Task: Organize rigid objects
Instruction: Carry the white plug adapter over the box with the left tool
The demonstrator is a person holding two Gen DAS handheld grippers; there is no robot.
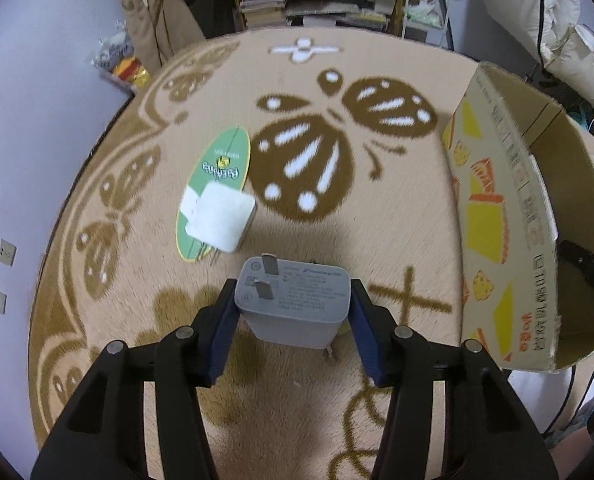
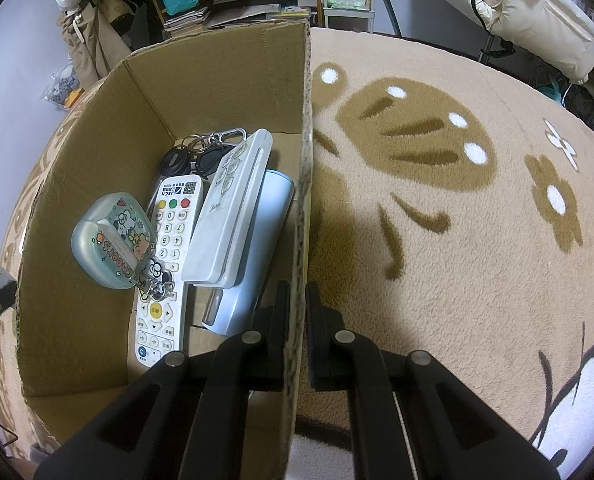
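On the rug (image 1: pixel 397 216), right claw (image 2: pixel 297 292) pinches the box (image 2: pixel 97 128) wall; left claw (image 1: pixel 293 300) clamps the grey charger (image 1: pixel 293 304) held aloft. 1 white charger (image 1: pixel 221 222) waits. Smooth sides might slip during transfer.

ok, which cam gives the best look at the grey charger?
The left wrist view. The grey charger sits centred between the left gripper fingers, its prongs and printed label facing the lens. The right wrist view shows none of it, only the cardboard box whose wall the right gripper pinches, and the remotes inside.
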